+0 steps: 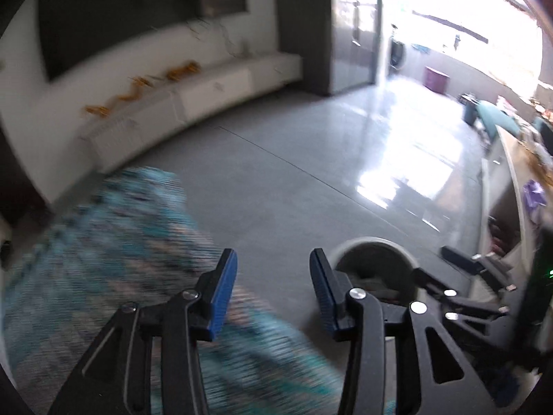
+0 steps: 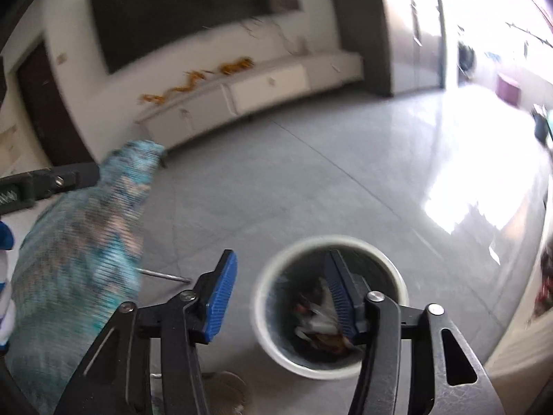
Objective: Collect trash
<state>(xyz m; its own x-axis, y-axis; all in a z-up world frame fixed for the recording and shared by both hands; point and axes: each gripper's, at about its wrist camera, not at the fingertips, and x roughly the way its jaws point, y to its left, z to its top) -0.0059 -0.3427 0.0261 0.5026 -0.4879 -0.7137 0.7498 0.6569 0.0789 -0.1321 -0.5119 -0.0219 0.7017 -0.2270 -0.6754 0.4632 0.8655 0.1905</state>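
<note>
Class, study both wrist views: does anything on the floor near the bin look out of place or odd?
Yes. A thin metal rod lies loose on the grey floor, between the teal patterned cloth and the trash bin. The bin stands upright, its litter inside; nothing looks spilled.

One bin (image 2: 330, 306), one patterned cloth (image 2: 83, 242), two grippers (image 1: 273, 297) (image 2: 281, 297).

The teal patterned cloth (image 1: 114, 259) is smeared by motion blur and cut off at the lower edge. In the right wrist view, the trash (image 2: 318, 321) inside the bin (image 2: 262, 314) is partly hidden by one jaw and cannot be identified.
</note>
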